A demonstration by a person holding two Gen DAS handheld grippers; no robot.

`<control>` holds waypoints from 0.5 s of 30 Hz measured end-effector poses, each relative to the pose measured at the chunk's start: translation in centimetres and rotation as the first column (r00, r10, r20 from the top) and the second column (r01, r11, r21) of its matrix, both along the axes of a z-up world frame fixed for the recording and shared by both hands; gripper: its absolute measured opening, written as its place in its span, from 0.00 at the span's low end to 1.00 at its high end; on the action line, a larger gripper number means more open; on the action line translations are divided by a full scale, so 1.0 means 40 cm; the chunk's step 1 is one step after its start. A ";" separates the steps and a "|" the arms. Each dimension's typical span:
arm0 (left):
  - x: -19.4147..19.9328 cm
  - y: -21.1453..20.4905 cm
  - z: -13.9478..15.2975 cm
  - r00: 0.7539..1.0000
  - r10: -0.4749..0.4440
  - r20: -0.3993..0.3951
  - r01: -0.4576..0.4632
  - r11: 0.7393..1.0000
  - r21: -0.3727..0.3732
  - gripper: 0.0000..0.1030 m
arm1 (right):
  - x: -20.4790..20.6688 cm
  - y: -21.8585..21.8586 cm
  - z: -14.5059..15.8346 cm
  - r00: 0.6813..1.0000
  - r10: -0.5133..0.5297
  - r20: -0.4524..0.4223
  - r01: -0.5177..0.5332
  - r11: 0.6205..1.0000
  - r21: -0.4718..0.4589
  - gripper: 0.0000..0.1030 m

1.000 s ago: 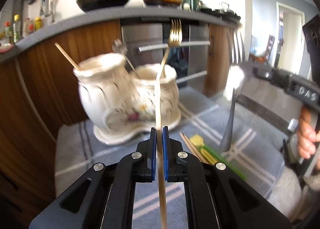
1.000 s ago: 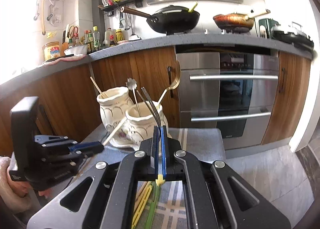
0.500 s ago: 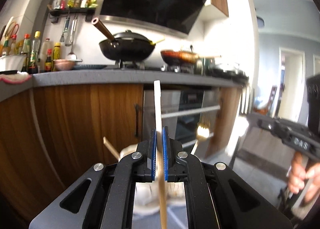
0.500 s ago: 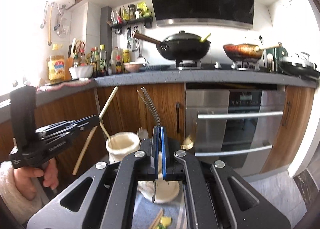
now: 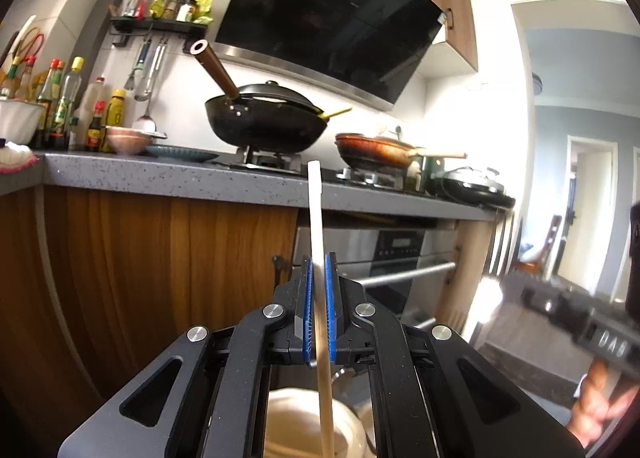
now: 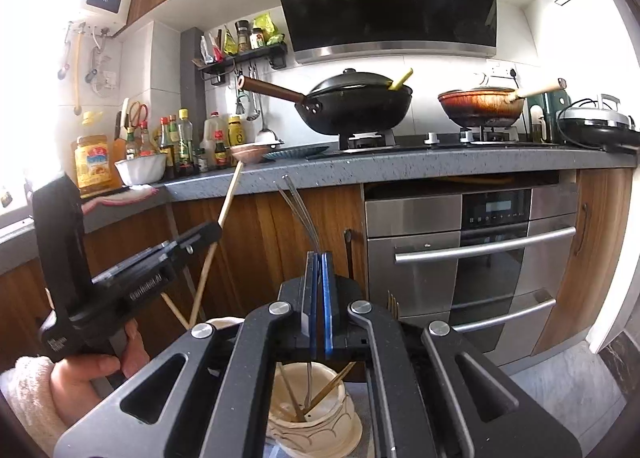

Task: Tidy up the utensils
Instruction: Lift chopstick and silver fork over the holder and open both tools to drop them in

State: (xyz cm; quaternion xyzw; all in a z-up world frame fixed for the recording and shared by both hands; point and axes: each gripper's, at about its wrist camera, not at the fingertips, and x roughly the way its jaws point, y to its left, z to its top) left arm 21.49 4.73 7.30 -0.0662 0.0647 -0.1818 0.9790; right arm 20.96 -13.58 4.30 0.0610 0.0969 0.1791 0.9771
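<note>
- Two hand-held grippers: left hand-held gripper (image 5: pixel 318 308), right hand-held gripper (image 6: pixel 319 302).
- One wooden chopstick (image 5: pixel 316 217) clamped, one metal fork (image 6: pixel 298 205) clamped.
- Two cream ceramic holders (image 6: pixel 316 414).
- Two pans: black wok (image 6: pixel 356 105), red-brown frying pan (image 6: pixel 482 105).

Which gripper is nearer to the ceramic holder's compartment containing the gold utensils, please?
Right: the right gripper is directly above that compartment; the left gripper is to its left, gripping a chopstick.

Pale wooden chopstick (image 5: pixel 316 242) stands near upright, pinched mid-length in the left gripper (image 5: pixel 318 310). Steel fork (image 6: pixel 298 213) sits tines-up in the right gripper (image 6: pixel 319 302), above the cream holder (image 6: pixel 312 418) of utensils.
</note>
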 end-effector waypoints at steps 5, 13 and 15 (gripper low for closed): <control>0.014 -0.028 -0.042 0.999 0.037 0.004 -0.037 0.997 0.063 0.06 | 0.034 0.006 -0.064 0.998 0.014 -0.056 -0.015 1.000 -0.005 0.02; -0.019 -0.028 -0.092 0.999 -0.003 -0.044 0.008 0.995 0.096 0.06 | 0.056 -0.004 -0.145 0.991 0.052 -0.126 -0.047 0.998 0.039 0.02; -0.024 -0.027 -0.098 0.998 -0.010 -0.057 0.016 0.994 0.106 0.06 | 0.062 -0.001 -0.161 0.988 0.054 -0.144 -0.049 0.998 0.038 0.02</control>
